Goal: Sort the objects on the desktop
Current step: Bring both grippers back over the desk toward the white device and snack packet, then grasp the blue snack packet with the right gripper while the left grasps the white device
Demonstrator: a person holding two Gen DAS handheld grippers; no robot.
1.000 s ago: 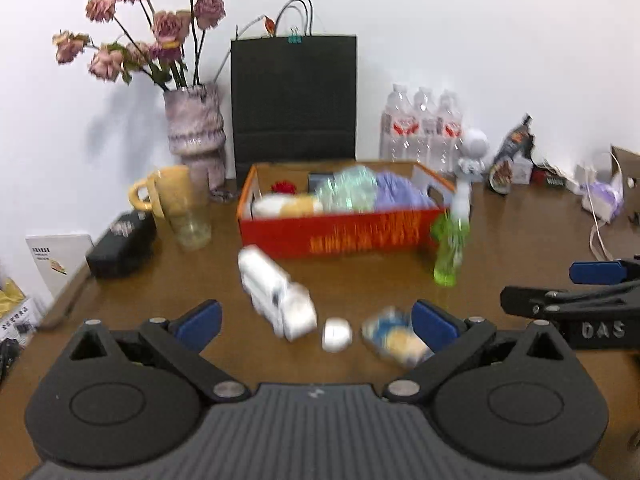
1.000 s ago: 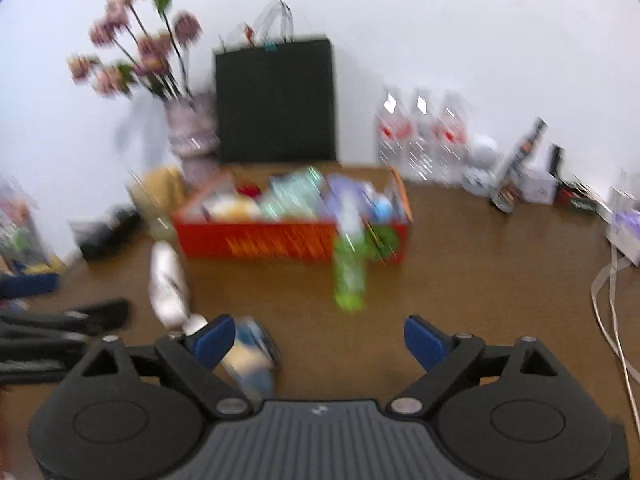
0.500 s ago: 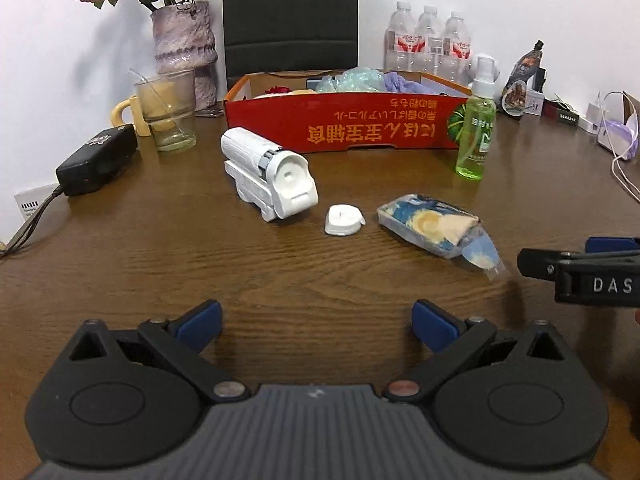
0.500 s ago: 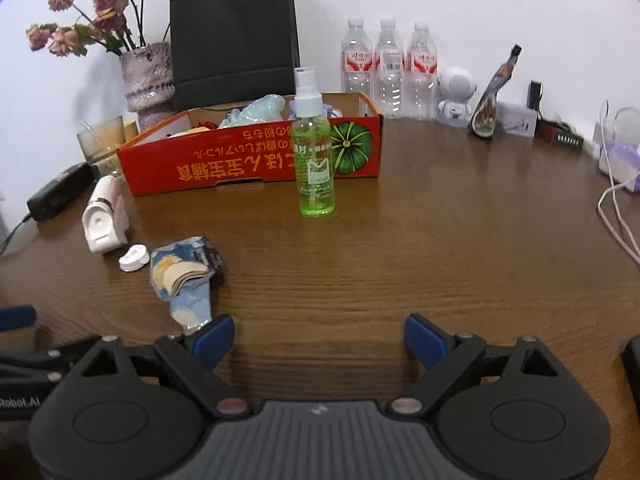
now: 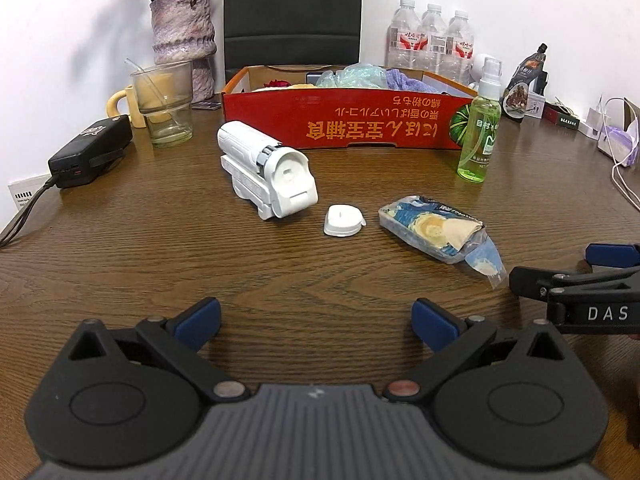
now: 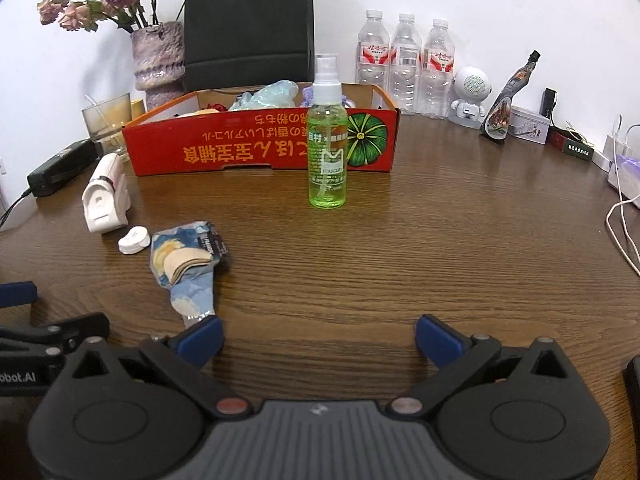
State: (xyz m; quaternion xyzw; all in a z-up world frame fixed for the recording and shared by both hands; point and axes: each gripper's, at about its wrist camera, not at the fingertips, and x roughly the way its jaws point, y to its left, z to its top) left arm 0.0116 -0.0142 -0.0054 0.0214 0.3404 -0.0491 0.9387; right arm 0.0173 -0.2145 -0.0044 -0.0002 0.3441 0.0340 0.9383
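The left wrist view looks straight at the end face of the white plastic device (image 5: 267, 174), lying on its side at centre frame, with the small white cap (image 5: 343, 220) just beside it and the crumpled blue-and-cream tissue pack (image 5: 434, 231) right of that. The right wrist view catches what that one only clips at its edge: the round white robot-shaped speaker (image 6: 469, 95) and a tin (image 6: 529, 125) in the upper right, plus the white cables (image 6: 622, 216) trailing down the right side. It also shows the green spray bottle (image 6: 327, 149) upright, dead centre, close in front of the red cardboard box (image 6: 256, 150), which is stuffed with soft bundles.

The left gripper (image 5: 316, 320) is spread wide with nothing between its blue pads, low over the bare wood-grain table (image 5: 160, 264). The right gripper (image 6: 319, 338) is equally wide and empty; its left pad sits at the torn tail of the tissue pack, though I cannot tell if they touch. In the left view the right gripper pokes in as a black bar at the right edge.

Open wood runs across the lower middle of both frames. The back edge is crowded: a ribbed stone-look vase (image 5: 183, 36), a glass cup (image 5: 164, 104), three clear water bottles (image 6: 406, 64), and a black charger (image 5: 91, 150) at the left.
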